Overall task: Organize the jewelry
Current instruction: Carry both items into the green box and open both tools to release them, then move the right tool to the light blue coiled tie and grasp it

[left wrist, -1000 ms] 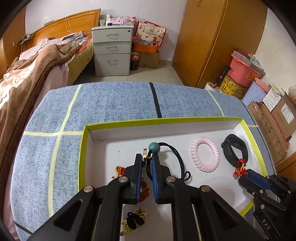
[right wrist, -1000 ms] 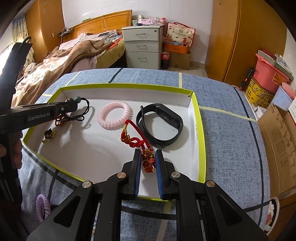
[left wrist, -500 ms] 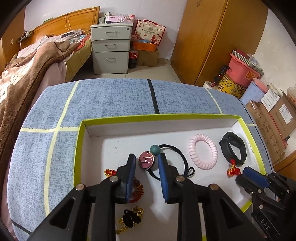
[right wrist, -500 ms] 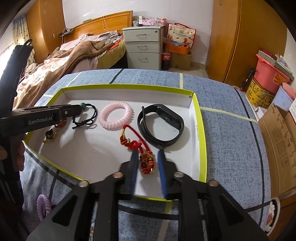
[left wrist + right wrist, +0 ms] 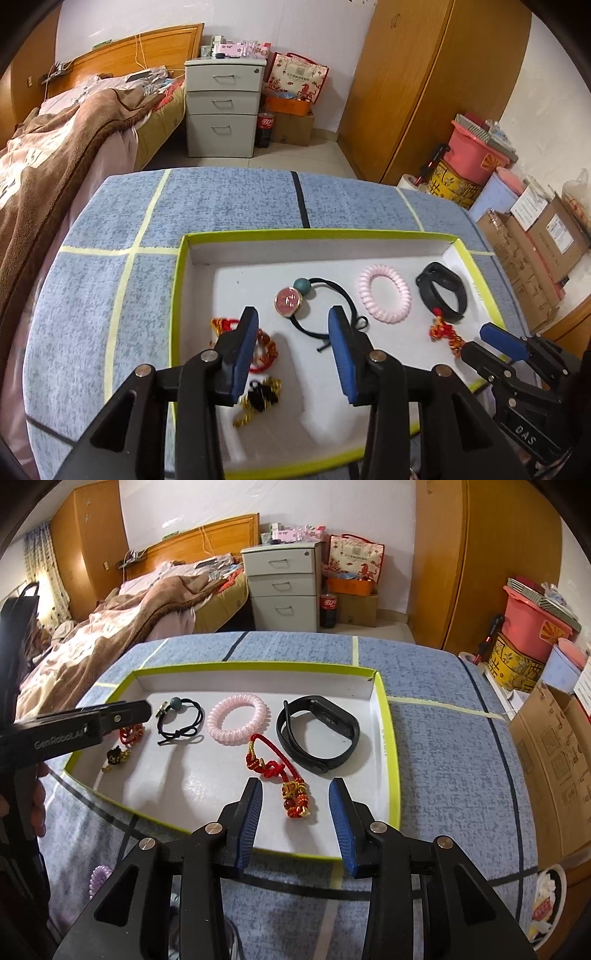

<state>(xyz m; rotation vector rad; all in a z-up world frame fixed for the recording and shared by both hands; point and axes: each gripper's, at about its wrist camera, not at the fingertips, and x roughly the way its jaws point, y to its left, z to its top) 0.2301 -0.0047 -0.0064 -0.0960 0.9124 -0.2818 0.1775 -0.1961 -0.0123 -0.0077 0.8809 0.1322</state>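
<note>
A white tray with a green rim holds the jewelry. A black hair tie with a pink disc and green bead lies on the tray floor ahead of my left gripper, whose jaws are opening with nothing between the pads. A red cord bracelet with gold beads lies free just ahead of my right gripper, whose jaws are also opening. A pink coil band and a black wristband lie further back.
A second red bracelet and a black-and-gold trinket lie at the tray's left. A purple coil band sits on the blue table cloth outside the tray. A bed, drawers and boxes stand beyond the table.
Both grippers have gone from shut to open. The left let go of the hair tie and drew back and up; the right released the red bracelet, which now lies on the tray.
</note>
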